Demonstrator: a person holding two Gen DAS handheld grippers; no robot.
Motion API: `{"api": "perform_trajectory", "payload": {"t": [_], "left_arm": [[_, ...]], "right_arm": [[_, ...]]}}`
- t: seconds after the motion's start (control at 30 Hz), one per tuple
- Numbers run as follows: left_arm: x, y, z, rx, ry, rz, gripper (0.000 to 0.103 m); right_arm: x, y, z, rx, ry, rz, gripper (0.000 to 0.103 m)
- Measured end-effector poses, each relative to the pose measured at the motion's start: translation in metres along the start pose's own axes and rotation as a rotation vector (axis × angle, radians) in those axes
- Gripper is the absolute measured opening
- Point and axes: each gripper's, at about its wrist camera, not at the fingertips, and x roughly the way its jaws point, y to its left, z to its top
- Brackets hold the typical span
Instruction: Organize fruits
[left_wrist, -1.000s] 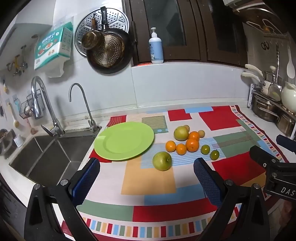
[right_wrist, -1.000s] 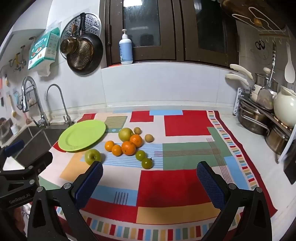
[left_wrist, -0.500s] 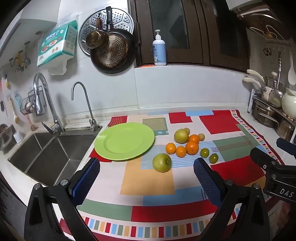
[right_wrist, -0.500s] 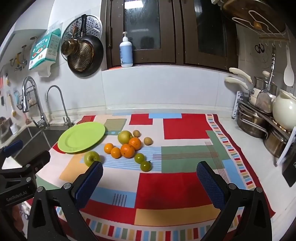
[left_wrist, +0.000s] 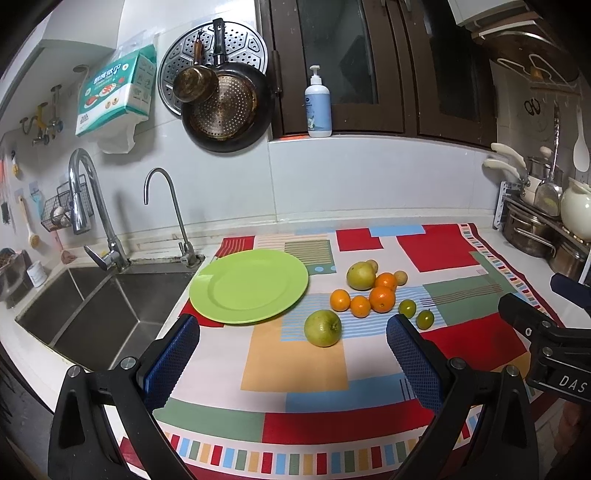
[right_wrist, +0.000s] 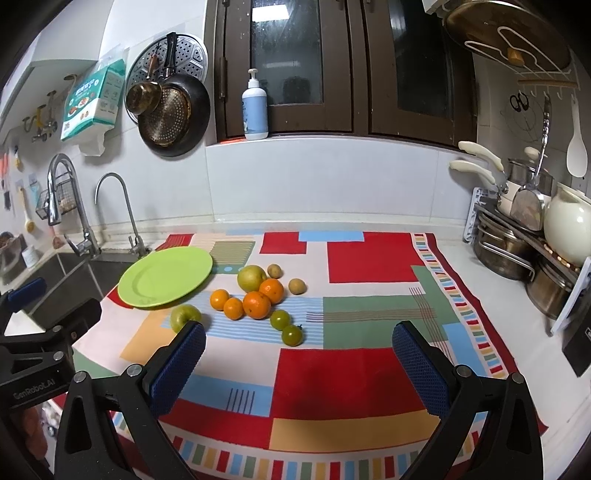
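A glossy, smooth plastic-looking green plate (left_wrist: 249, 286) was seen on a matt woven cloth (left_wrist: 303, 373) of coloured blocks. At the left, a brushed-metal sink (left_wrist: 92, 314) and polished metal taps (left_wrist: 88, 206) were noted; blue textured pads (left_wrist: 413, 354) were fitted to matt black gripper fingers.

Place: a home kitchen.
Sink: a steel double sink (left_wrist: 92, 306) with two taps (left_wrist: 88, 206) beside the counter.
Wall: a pan (left_wrist: 225, 110) and strainer hang on white tiles.
Right side: pots (right_wrist: 506, 251) and ladles on a rack, partly cut off.
Counter: a patterned cloth (right_wrist: 332, 332), a plate (right_wrist: 166, 277), fruit.
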Motion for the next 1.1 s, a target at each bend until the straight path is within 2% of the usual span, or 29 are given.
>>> {"api": "perform_trajectory", "payload": {"t": [1.1], "left_arm": [[-0.0005,-0.0034,0.0028,0.005,-0.006,-0.019,0.103]], "right_arm": [[-0.0009,-0.0011,-0.0003,0.002,-0.007,0.001,0.102]]}}
